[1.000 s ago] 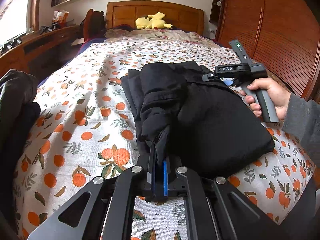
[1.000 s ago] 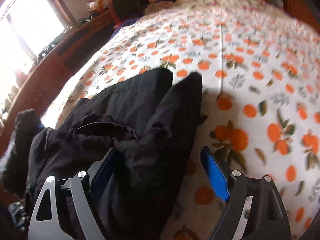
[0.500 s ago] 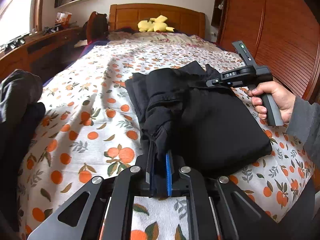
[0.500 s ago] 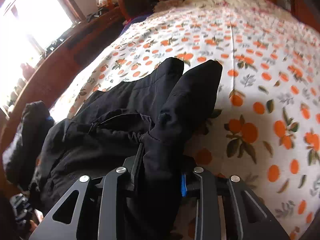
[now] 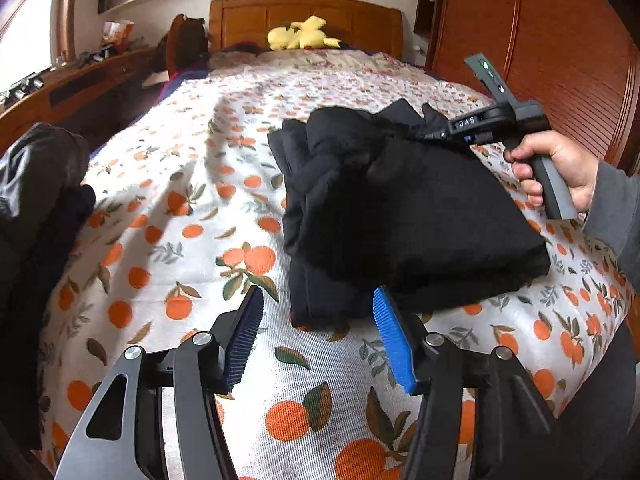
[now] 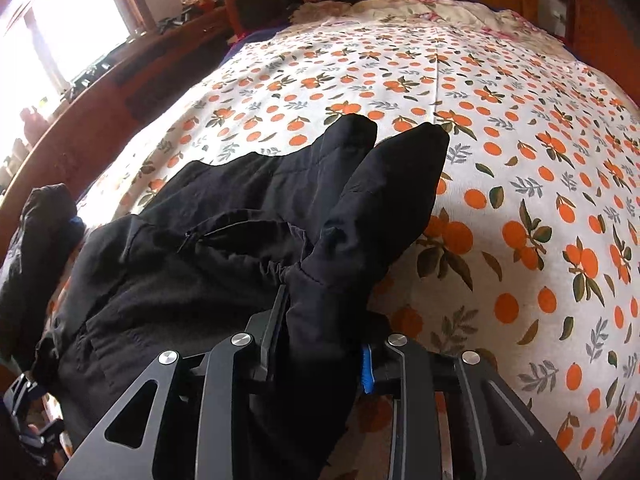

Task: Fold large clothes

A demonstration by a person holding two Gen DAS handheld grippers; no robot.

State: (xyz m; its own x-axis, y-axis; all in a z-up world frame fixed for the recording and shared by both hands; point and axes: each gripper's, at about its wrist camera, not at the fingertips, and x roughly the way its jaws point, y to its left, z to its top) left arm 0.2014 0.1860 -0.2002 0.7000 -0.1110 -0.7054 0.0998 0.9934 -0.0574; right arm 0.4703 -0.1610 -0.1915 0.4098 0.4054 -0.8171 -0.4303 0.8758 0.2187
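A black padded jacket (image 5: 416, 216) lies folded on the orange-print bedcover (image 5: 180, 216). In the left wrist view my left gripper (image 5: 318, 298) is low in front of the jacket's near edge. Its jaws are opening, and the blue pads (image 5: 394, 340) stand apart on either side of that edge without pressing it. A hand holds my right gripper (image 5: 426, 136) at the jacket's far right corner. In the right wrist view the right gripper (image 6: 324, 328) is shut on a thick fold of the jacket (image 6: 224, 248), which bunches up between its fingers.
A pile of dark clothes (image 5: 36, 200) sits at the bed's left edge. A yellow plush toy (image 5: 304, 36) lies by the wooden headboard. A wooden wardrobe (image 5: 560, 40) runs along the right, and a wooden desk (image 5: 80, 84) along the left.
My left gripper let go of the jacket fold and its jaws spread wide. My right gripper, open a second ago, closed on the jacket's far fold and lifted it slightly.
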